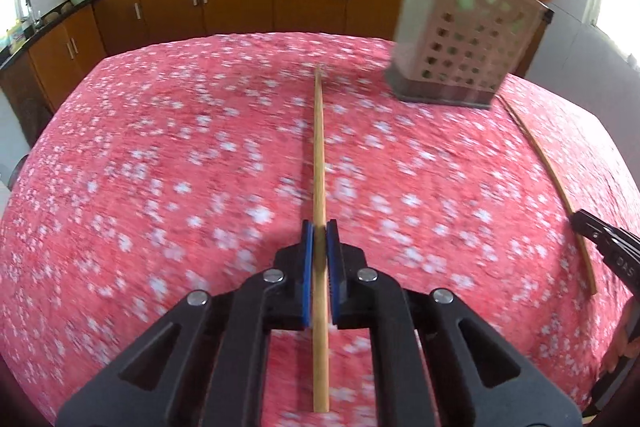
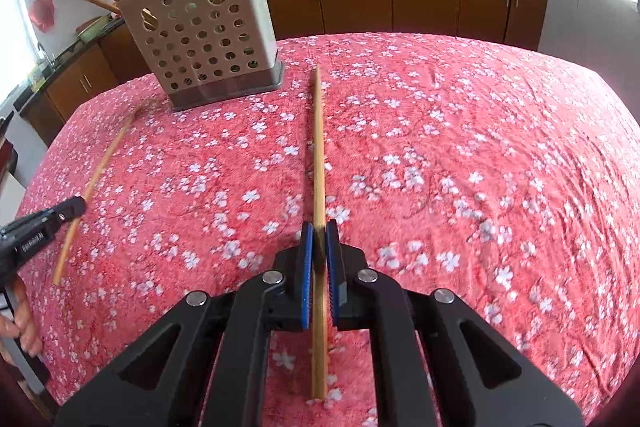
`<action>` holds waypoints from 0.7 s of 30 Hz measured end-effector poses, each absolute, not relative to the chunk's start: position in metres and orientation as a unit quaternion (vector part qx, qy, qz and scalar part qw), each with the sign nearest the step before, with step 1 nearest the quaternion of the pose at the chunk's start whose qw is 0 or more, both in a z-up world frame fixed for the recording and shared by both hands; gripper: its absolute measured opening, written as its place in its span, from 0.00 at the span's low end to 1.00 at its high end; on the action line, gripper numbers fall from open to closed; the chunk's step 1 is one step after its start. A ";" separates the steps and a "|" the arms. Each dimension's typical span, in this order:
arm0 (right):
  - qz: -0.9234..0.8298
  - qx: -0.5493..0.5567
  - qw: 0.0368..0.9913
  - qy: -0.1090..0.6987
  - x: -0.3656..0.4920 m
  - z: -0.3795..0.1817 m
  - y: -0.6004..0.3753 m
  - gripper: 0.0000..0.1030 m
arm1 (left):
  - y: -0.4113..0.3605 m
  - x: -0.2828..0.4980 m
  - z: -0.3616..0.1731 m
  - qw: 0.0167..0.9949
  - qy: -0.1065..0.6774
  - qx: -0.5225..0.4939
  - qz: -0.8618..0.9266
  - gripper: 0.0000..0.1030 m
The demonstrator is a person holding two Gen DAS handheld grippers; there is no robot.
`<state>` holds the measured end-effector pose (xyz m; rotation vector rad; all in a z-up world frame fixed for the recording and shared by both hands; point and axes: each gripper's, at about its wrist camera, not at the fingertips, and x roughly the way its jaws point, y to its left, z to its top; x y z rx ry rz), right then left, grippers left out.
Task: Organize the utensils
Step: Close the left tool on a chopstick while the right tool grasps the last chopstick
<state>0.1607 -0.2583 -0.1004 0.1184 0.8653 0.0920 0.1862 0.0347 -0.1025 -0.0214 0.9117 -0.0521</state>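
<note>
On a floral red tablecloth (image 1: 160, 167), the left gripper (image 1: 319, 259) pinches a wooden chopstick (image 1: 319, 147) between its blue pads, the stick running lengthwise straight ahead along the fingers. The perforated utensil holder (image 1: 464, 47), already bristling with chopsticks, stands ahead and between the two hands. The right gripper (image 2: 319, 259) likewise clamps a second chopstick (image 2: 318, 147), its long axis pointing forward, the holder ahead to its left and about equally near each hand.

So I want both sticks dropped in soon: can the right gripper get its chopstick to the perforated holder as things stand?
Probably yes. The right gripper is shut on its chopstick, and only bare tablecloth lies between it and the holder, ahead to its left. Chopsticks already inside lean leftward, leaving room.
</note>
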 end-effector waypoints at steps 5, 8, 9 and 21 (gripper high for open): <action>0.015 0.057 0.908 0.415 0.180 -0.099 -0.270 0.07 | 0.054 0.200 -0.104 0.899 0.438 -0.011 -0.010 0.09; 0.003 0.057 0.907 0.418 0.190 -0.100 -0.276 0.08 | 0.061 0.206 -0.104 0.901 0.434 -0.014 -0.010 0.09; 0.001 0.058 0.907 0.416 0.192 -0.100 -0.277 0.08 | 0.062 0.206 -0.104 0.902 0.432 -0.015 -0.010 0.09; -0.002 0.047 0.909 0.414 0.196 -0.102 -0.276 0.09 | 0.068 0.207 -0.106 0.901 0.431 -0.038 -0.020 0.09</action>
